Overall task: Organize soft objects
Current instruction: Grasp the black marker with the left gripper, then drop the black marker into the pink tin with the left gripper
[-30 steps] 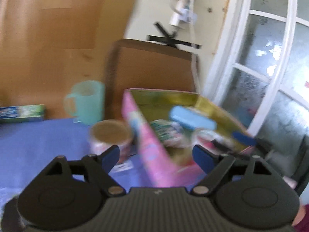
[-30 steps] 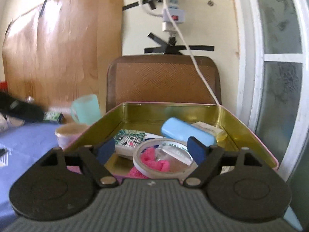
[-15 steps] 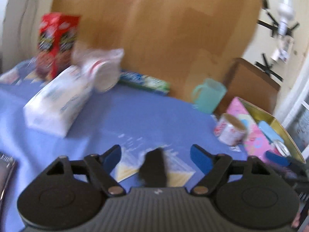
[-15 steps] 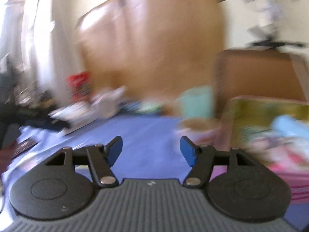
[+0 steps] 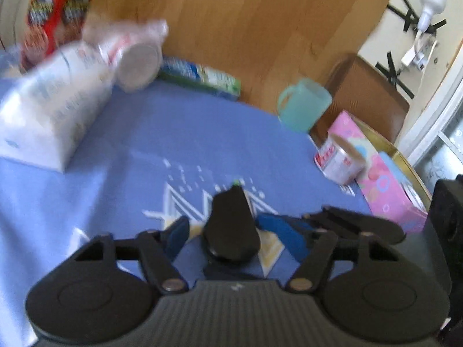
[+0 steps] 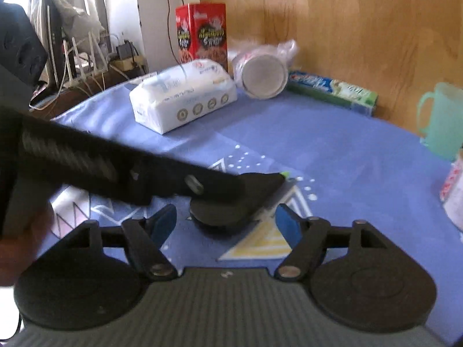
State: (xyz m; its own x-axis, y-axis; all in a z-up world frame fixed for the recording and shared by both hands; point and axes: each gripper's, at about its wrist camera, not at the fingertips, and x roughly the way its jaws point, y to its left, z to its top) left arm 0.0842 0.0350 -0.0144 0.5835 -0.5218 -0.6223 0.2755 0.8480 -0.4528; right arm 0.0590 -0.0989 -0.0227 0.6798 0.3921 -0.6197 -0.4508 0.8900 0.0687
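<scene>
A black teardrop-shaped object (image 5: 231,231) with a small green tip lies on the blue tablecloth (image 5: 202,144). My left gripper (image 5: 228,232) straddles it and its jaws are closing. A strip of cloth still shows between the left finger (image 5: 178,234) and the object. In the right wrist view the same object (image 6: 246,199) lies just ahead of my open right gripper (image 6: 225,224), and the left gripper's black body (image 6: 86,156) reaches in from the left. A white soft tissue pack (image 6: 185,98) lies farther back. The pink tin (image 5: 385,190) stands at the right.
Along the wooden back wall stand a red box (image 6: 202,31), a bagged round stack (image 6: 263,72), a toothpaste box (image 6: 332,86) and a teal mug (image 6: 442,121). A small can (image 5: 341,159) sits beside the tin. Cables and a router clutter the far left.
Both views swung away from the tin to the middle of the table. The left jaws narrowed around the black object. The right gripper came up beside it and its jaws narrowed a little.
</scene>
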